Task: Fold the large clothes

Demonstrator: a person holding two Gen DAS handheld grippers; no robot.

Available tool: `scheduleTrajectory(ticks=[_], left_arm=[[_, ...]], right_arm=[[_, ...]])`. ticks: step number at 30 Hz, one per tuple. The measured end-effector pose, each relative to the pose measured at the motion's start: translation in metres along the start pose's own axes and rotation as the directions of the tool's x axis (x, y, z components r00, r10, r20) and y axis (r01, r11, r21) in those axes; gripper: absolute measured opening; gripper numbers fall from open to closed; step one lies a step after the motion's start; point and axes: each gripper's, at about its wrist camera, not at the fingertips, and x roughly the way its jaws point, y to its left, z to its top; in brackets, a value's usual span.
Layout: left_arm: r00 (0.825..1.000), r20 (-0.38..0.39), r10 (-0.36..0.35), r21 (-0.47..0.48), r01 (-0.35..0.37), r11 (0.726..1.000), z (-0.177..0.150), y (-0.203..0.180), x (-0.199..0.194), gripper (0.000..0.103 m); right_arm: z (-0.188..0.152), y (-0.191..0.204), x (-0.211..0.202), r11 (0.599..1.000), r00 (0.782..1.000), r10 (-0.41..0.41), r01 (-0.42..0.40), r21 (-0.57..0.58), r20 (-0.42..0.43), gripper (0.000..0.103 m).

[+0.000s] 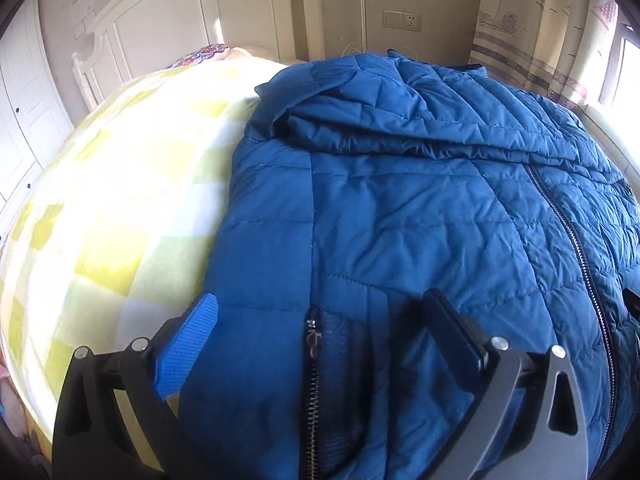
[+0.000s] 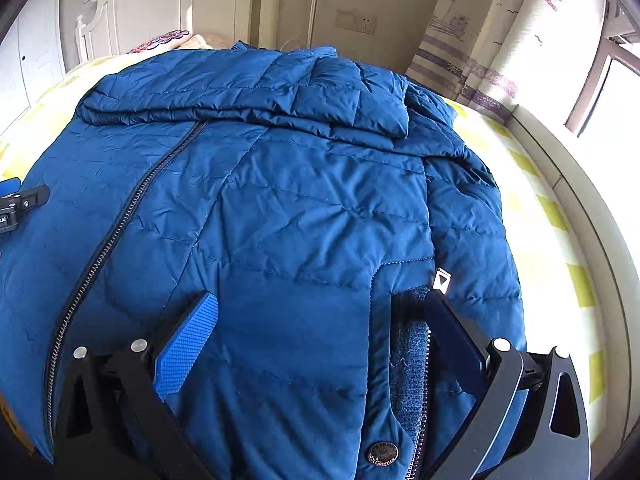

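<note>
A large blue quilted jacket (image 1: 420, 208) lies front up on the bed, zipped down the middle, with both sleeves folded across its upper part. My left gripper (image 1: 320, 312) is open just above its lower left part, over a zipped side pocket (image 1: 314, 360). The jacket also fills the right wrist view (image 2: 280, 208). My right gripper (image 2: 320, 308) is open just above its lower right part, by the other pocket (image 2: 408, 344) and a metal snap (image 2: 383, 451). The left gripper's tip (image 2: 20, 200) shows at that view's left edge.
The bed carries a yellow and white checked blanket (image 1: 120, 220). A white headboard (image 1: 160, 28) and patterned pillow (image 1: 208, 54) are at the far end. A curtain (image 2: 500, 40) and window (image 2: 608, 92) are on the right, with a pale ledge (image 2: 568, 184) along the bed.
</note>
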Motion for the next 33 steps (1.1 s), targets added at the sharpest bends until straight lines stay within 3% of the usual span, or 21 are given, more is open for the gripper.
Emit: scheduleTrajectory(ticks=[2, 3, 5, 8, 10, 11, 15, 19, 21, 22, 24, 28, 30, 33], left_arm=[[0.999, 0.034, 0.041, -0.003, -0.041, 0.999, -0.003, -0.003, -0.005, 0.100], [0.997, 0.066, 0.045, 0.004, -0.045, 0.999, -0.004, -0.015, -0.012, 0.100], [0.994, 0.096, -0.059, 0.028, 0.056, 0.998, -0.010, -0.032, -0.029, 0.100], [0.981, 0.071, -0.183, 0.126, 0.173, 0.977, -0.024, -0.070, -0.039, 0.101], [0.988, 0.025, -0.150, 0.230, 0.140, 0.963, -0.040, -0.103, -0.025, 0.101], [0.991, 0.049, -0.121, 0.249, 0.105, 0.963, -0.046, -0.115, -0.019, 0.101], [0.987, 0.037, -0.156, 0.207, 0.145, 0.967, -0.045, -0.101, -0.019, 0.101], [0.992, 0.102, -0.076, 0.119, 0.064, 0.991, -0.059, -0.056, -0.039, 0.101], [0.994, 0.107, -0.020, 0.065, 0.014, 0.998, -0.070, -0.031, -0.039, 0.101], [0.996, 0.090, -0.015, 0.045, 0.011, 0.999, -0.075, -0.020, -0.036, 0.101], [0.992, 0.099, -0.073, 0.008, 0.072, 0.997, -0.082, -0.004, -0.035, 0.101], [0.994, 0.112, -0.013, 0.025, 0.010, 1.000, -0.085, -0.016, -0.048, 0.100], [0.983, 0.157, -0.092, 0.050, 0.085, 0.995, -0.090, -0.032, -0.067, 0.100], [0.962, 0.195, -0.189, 0.158, 0.160, 0.974, -0.106, -0.070, -0.090, 0.100]], right_arm=[[0.002, 0.000, -0.010, 0.999, 1.000, -0.026, 0.026, 0.041, 0.014, 0.098], [0.001, 0.003, -0.019, 0.999, 0.999, 0.010, -0.012, 0.040, 0.049, 0.098], [-0.005, 0.020, -0.034, 0.996, 0.993, 0.094, -0.093, -0.020, 0.076, 0.098], [-0.017, 0.051, -0.029, 0.986, 0.993, 0.112, -0.109, -0.130, 0.020, 0.098], [-0.025, 0.053, -0.023, 0.989, 0.992, 0.119, -0.116, -0.089, 0.029, 0.098], [-0.026, 0.049, -0.021, 0.988, 0.990, 0.142, -0.141, -0.056, 0.014, 0.098], [-0.030, 0.036, -0.030, 0.989, 0.990, 0.138, -0.138, -0.048, 0.009, 0.098], [-0.048, 0.003, -0.052, 0.998, 0.996, 0.057, -0.059, 0.025, 0.071, 0.098], [-0.063, -0.014, -0.052, 0.999, 0.998, 0.011, -0.014, 0.050, 0.064, 0.098], [-0.071, -0.021, -0.046, 0.998, 0.999, 0.016, -0.018, 0.065, 0.041, 0.098], [-0.084, -0.034, -0.045, 0.989, 0.995, 0.066, -0.075, 0.128, 0.069, 0.098], [-0.083, -0.019, -0.062, 0.992, 0.996, -0.030, 0.019, 0.123, 0.085, 0.098], [-0.084, -0.003, -0.080, 0.996, 0.987, 0.017, -0.032, 0.087, 0.161, 0.098], [-0.089, 0.029, -0.093, 0.997, 0.976, 0.079, -0.074, -0.030, 0.205, 0.098]])
